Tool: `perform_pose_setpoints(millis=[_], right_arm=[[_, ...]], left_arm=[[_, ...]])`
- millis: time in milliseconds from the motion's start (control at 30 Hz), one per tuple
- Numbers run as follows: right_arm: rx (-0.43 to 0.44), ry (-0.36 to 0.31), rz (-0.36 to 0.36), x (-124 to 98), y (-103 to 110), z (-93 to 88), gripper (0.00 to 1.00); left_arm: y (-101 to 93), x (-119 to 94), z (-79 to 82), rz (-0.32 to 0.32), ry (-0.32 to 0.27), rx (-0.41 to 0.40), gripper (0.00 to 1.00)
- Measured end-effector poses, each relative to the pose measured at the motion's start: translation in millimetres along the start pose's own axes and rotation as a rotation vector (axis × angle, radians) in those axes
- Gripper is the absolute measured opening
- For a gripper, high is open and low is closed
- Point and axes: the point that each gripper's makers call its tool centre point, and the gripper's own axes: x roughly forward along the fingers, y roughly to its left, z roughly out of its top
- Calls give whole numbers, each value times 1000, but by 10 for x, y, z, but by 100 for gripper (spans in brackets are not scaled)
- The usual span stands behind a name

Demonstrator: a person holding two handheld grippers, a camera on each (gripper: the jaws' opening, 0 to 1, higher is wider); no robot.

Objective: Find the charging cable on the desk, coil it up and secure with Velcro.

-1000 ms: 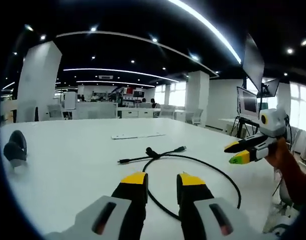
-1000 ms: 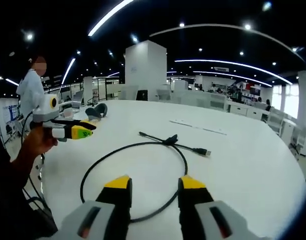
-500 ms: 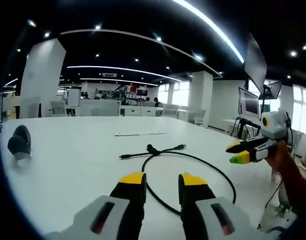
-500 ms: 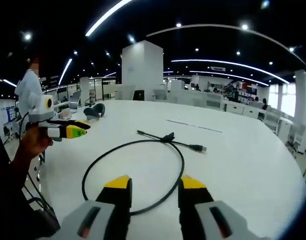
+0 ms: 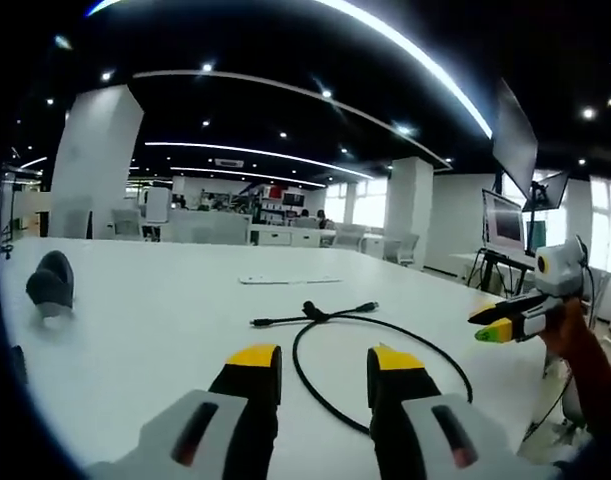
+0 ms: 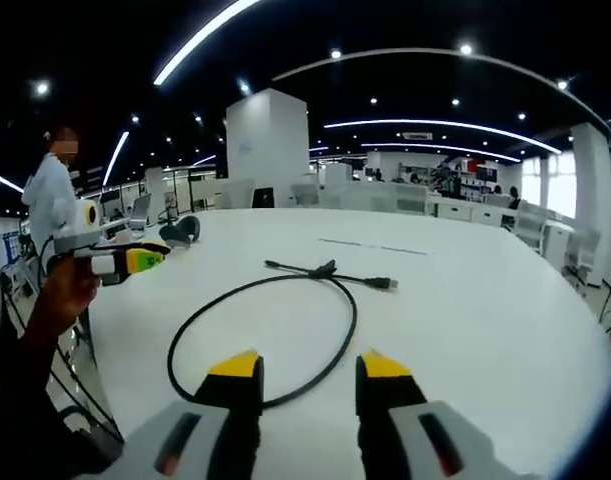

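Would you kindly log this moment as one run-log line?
phase: approach | charging cable: loose loop on desk, untouched | left gripper: open, empty | right gripper: open, empty | Velcro: cannot tell

White desk (image 5: 135,340): dark rounded object (image 5: 51,284) at 9 o'clock, type unclear; thin flat white strip (image 5: 288,280) at 12. Monitors on stand (image 5: 505,215) at 3. Person in white (image 6: 51,195) standing at 9, right gripper view.

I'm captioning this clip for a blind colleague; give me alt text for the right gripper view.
A black charging cable lies in a loose loop on a white desk, its two ends crossing at the far side, just beyond the open right claw with yellow tips. At the left, a hand holds the left claw above the desk edge.
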Motion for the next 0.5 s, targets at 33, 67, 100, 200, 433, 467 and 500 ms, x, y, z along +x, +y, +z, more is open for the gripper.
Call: perform_pose_setpoints(millis=[33, 67, 100, 200, 433, 467, 500], right_arm=[[4, -4, -7, -17, -16, -15, 38], [8, -6, -11, -26, -25, -21, 39], [9, -8, -13, -30, -29, -24, 39], [7, -8, -27, -52, -53, -71, 41], [1, -11, -25, -45, -50, -90, 44], [2, -13, -23, -43, -50, -87, 44], [1, -17, -23, -41, -51, -83, 44]], left_arm=[[12, -7, -4, 4, -2, -4, 34], [30, -18, -12, 10, -4, -8, 34], [42, -24, -17, 14, -4, -10, 34], [110, -61, -42, 37, -4, -16, 34], [118, -80, -53, 47, 3, 0, 34], [113, -81, -56, 47, 4, 2, 34], [112, -81, -59, 47, 5, 3, 34]])
